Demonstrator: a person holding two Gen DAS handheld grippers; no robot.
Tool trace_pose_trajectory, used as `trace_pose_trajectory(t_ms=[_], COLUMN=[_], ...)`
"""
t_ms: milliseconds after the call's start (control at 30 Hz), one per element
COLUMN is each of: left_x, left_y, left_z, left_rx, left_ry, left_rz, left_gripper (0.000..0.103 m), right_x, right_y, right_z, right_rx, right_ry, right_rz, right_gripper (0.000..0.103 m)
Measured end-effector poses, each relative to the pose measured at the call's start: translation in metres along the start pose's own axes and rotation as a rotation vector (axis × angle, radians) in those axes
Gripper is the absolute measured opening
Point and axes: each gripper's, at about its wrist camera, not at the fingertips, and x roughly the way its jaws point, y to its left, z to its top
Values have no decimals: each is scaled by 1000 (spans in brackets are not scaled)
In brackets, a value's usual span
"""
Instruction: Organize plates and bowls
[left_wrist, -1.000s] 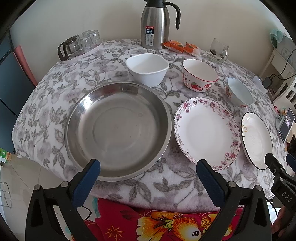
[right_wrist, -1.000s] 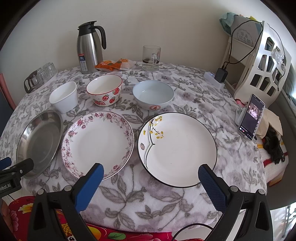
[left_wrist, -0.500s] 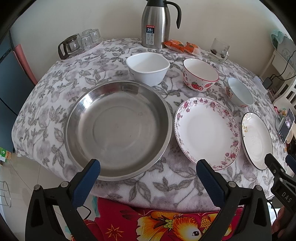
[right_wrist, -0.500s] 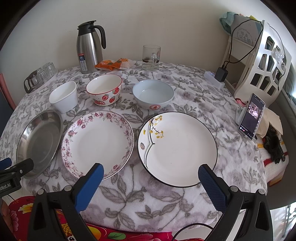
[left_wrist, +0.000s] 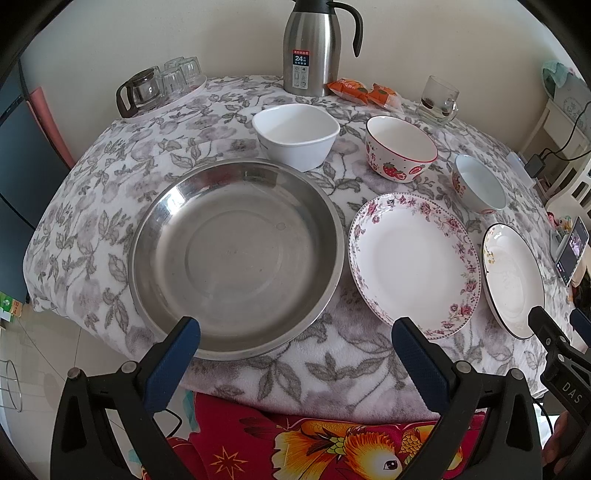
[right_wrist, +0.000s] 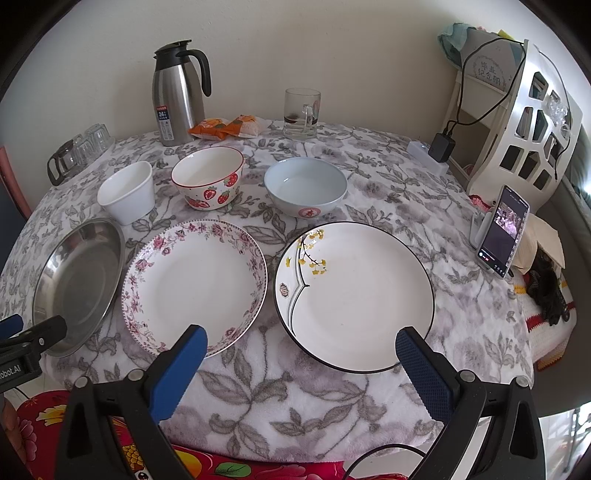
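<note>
- L wrist view: left gripper (left_wrist: 295, 343) hangs just off the near table edge, jaws wide apart, empty. Steel pan (left_wrist: 236, 258) sits directly ahead, mouth up; floral plate (left_wrist: 413, 262) just beside it on the right, black-rim plate (left_wrist: 513, 280) beyond that.
- Same view, back row: white bowl (left_wrist: 295, 136), strawberry bowl (left_wrist: 400, 147), blue bowl (left_wrist: 478, 184), all upright, mouths up.
- R wrist view: right gripper (right_wrist: 301, 354) also spread open, holding nothing, lined up between floral plate (right_wrist: 194, 284) and black-rim plate (right_wrist: 354, 295).
- Step in hand, by my read: first pick not yet made; nothing stacked.
- Technique: approx. level approach, one finger under the near rim, one over; clamp on rim only. Soft tablecloth (right_wrist: 258, 398) should let the lower finger slip under.
- Axis: plates and bowls are round, no long axis; each lies flat, face up.
</note>
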Motion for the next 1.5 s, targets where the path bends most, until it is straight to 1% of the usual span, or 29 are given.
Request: trace_pose_trajectory(t_ms=[700, 1000, 1167, 1300, 1500], left_x=[1, 0, 1, -3, -5], left_y=[0, 4, 20, 39, 79], left_z=[-1, 0, 6, 15, 28], left_rx=[-2, -24, -86, -129, -203], left_ry=[2, 5, 23, -4, -60], left_rz=[-3, -26, -86, -86, -59], left_gripper=[103, 103, 103, 103, 103], right_x=[0, 0, 3, 0, -6], right_y=[0, 2, 4, 10, 32], right_z=[0, 1, 3, 14, 34], right_rx=[-1, -4, -3, -3, -15], right_ry=[2, 6, -7, -25, -55], right_rz=[-1, 3, 61, 88, 173], right_gripper=[103, 103, 103, 103, 103])
